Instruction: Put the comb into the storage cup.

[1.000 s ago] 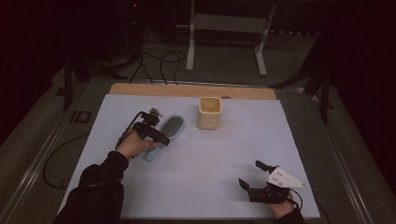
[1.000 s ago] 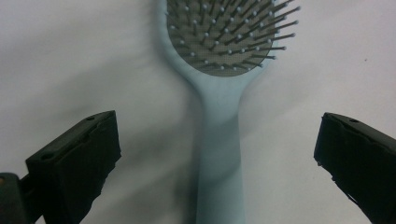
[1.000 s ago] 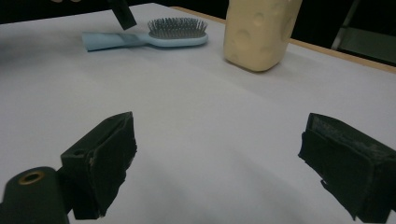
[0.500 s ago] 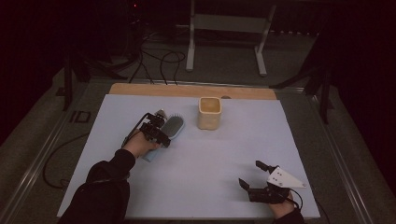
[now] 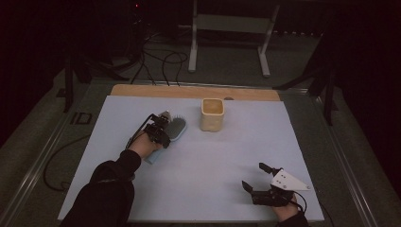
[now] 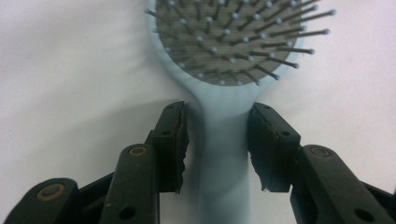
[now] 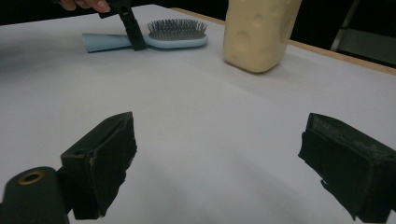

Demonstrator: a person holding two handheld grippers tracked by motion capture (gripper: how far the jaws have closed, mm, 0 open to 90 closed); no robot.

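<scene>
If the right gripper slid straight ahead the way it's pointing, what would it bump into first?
Probably nothing soon: the open right gripper points across bare table. Farther on, the yellow cup seems nearest its line, with the hairbrush left of it, though depth is hard to judge.

Hairbrush (image 6: pixel 224 154) pale blue with grey pad and silver-tipped dark bristles; cup (image 5: pixel 212 114) cream-yellow, dimpled; table cover (image 5: pixel 213 161) plain white-lilac; gripper pads (image 6: pixel 173 147) black; sleeve (image 5: pixel 101 194) black.

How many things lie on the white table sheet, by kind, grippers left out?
Hairbrush, light blue, bristles up: 1
Cup, cream-yellow, upright: 1
Total: 2
</scene>
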